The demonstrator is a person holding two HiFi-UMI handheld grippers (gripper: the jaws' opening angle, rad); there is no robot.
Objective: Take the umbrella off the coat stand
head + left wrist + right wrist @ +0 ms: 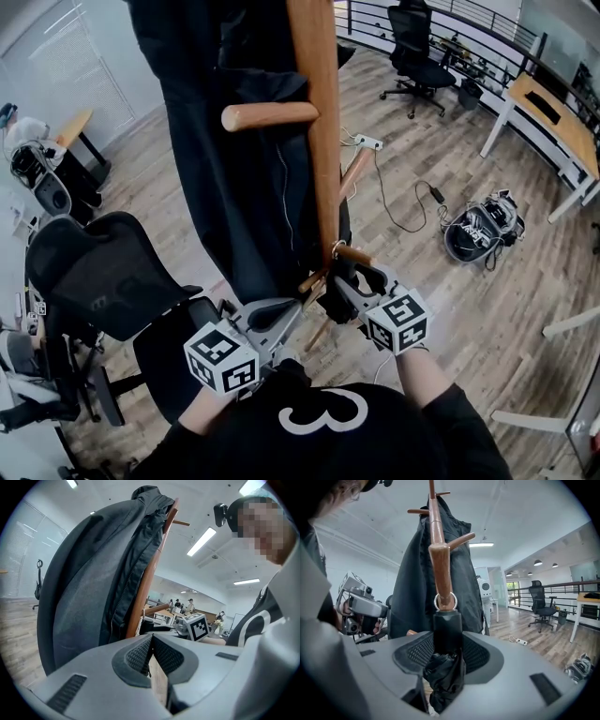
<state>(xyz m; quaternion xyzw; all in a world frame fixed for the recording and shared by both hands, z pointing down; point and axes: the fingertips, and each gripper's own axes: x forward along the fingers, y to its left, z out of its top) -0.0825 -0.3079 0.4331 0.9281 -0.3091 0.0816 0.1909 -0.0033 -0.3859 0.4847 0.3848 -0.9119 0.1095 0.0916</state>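
The umbrella (447,632), black and folded, hangs at the lower part of the stand (435,522). Its metal ring (445,601) is looped round a wooden peg (442,571) that points toward the person. The right gripper (447,657) grasps the umbrella: the black cap and the bunched fabric sit between its two ribbed pads, which press on either side. In the head view this gripper (345,281) reaches in low against the pole, just under the ring (337,248).

The left gripper (151,654) is clenched on nothing, its pads meeting along one seam. It points up at the pole (146,585) from beside the right one, whose marker cube (198,626) shows just beyond. From above, the left gripper (298,303) sits near the peg and just left of the other gripper.

A dark coat (239,159) drapes over the stand (319,112) on the side away from the umbrella, covering the upper pegs, with one bare peg (270,116) sticking out over it. A black chair (103,272) stands to the person's left on the wooden floor (441,281).
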